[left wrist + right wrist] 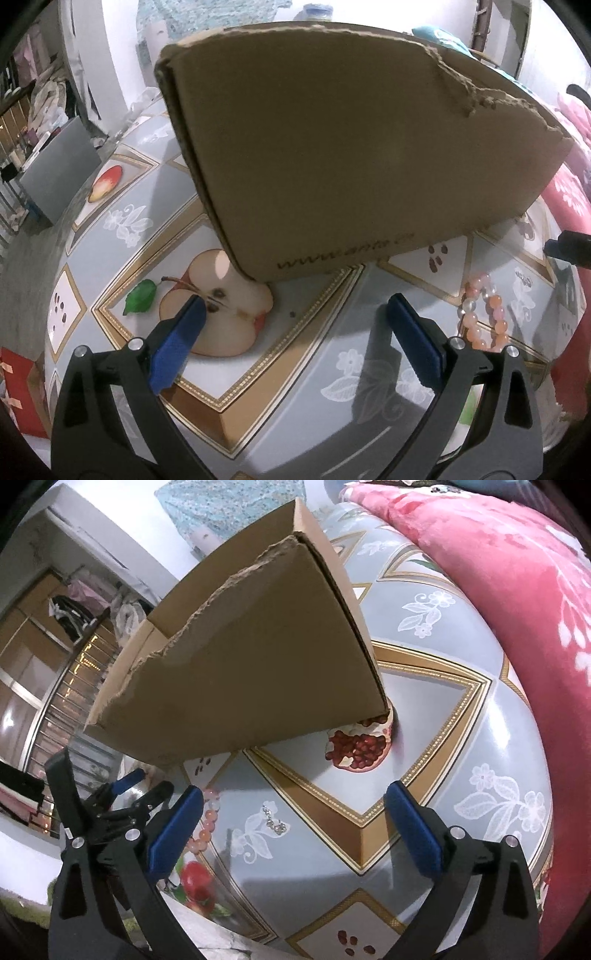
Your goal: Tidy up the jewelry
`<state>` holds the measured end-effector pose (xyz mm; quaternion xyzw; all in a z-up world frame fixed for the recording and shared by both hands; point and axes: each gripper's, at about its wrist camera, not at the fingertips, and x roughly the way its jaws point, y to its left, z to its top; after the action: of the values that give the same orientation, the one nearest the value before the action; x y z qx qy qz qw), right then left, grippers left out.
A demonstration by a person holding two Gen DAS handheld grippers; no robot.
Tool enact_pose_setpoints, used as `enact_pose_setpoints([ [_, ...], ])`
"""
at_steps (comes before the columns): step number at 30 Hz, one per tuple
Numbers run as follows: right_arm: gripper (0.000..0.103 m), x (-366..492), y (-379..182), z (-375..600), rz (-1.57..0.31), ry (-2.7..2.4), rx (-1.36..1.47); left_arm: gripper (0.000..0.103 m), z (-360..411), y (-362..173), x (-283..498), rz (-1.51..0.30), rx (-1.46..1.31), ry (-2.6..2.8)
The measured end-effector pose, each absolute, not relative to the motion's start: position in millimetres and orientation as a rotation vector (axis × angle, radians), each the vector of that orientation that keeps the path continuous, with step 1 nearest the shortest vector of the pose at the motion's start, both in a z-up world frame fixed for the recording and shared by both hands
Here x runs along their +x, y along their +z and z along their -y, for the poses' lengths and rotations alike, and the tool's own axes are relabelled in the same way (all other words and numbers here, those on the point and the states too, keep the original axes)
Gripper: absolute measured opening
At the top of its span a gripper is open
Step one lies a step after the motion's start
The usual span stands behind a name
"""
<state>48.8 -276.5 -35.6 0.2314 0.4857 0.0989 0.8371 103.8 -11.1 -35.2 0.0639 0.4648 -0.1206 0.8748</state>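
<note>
left gripper (295, 306) spread wide with nothing between its jaws, right gripper (293, 794) likewise released, pink bead bracelet (484, 314) on the fruit-print tablecloth (480, 738) beside the torn cardboard box (351, 147), small silver chain (275, 821) lying nearby (both pieces outside the box)

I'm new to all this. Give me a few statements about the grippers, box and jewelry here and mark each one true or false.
1. The left gripper is open and empty. True.
2. The bead bracelet lies inside the cardboard box. False: it lies on the tablecloth, outside the box.
3. The right gripper clamps a small silver piece. False: it is open; the piece lies on the cloth.
4. The box's top edge is torn. True.
</note>
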Motion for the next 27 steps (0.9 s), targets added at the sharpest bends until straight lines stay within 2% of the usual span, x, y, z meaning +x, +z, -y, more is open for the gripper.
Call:
enact_pose_setpoints([
  [27,0.097,59,-38,255,-1.115,0.123,0.326,0.095,11,-36,105,-0.973,0.138,-0.26],
])
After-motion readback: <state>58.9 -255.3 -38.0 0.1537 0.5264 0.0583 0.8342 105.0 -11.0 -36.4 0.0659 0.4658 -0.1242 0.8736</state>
